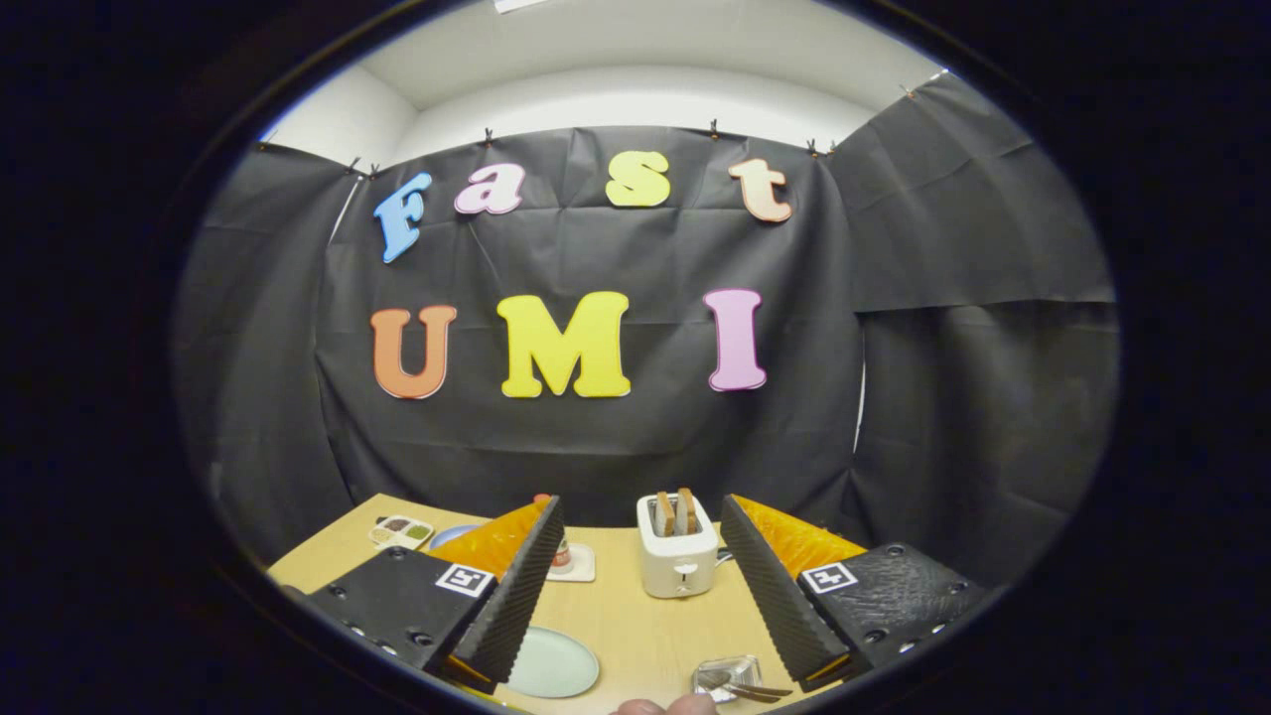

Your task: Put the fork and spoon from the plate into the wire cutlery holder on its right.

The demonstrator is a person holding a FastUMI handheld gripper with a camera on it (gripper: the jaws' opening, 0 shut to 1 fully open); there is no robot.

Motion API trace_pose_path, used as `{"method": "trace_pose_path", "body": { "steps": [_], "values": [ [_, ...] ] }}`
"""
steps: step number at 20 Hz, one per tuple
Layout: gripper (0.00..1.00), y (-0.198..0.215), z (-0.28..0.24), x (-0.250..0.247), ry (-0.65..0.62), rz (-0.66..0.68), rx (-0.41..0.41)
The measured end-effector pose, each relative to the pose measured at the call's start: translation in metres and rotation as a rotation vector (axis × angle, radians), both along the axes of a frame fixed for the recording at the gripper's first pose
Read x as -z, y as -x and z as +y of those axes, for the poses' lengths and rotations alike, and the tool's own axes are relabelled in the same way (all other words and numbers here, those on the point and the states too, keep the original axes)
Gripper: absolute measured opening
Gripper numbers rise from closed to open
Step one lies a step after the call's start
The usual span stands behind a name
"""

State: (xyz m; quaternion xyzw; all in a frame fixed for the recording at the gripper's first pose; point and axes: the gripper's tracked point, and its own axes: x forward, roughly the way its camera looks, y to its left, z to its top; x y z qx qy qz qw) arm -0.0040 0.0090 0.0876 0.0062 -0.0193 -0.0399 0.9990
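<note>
The tool [640, 566] is open, its fingers spread wide and holding nothing, raised above the surface [635, 626]. Between the fingers, at 12 o'clock from the tool, stands a toaster [677, 558] with two slices in its slots. The plate [552, 662] lies at 7 o'clock, just beside the left finger, and looks bare. The holder [727, 677] sits at 5 o'clock, to the plate's right, near the right finger; cutlery [747, 687] lies at it, handles pointing to 3 o'clock. A fingertip [675, 706] shows at 6 o'clock.
</note>
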Motion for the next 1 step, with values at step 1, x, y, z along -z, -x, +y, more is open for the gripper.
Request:
{"method": "trace_pose_path", "body": {
  "steps": [1],
  "values": [
    [0.97, 0.0006, -0.0012, -0.0010, -0.001, -0.001, 0.001]
  ]
}}
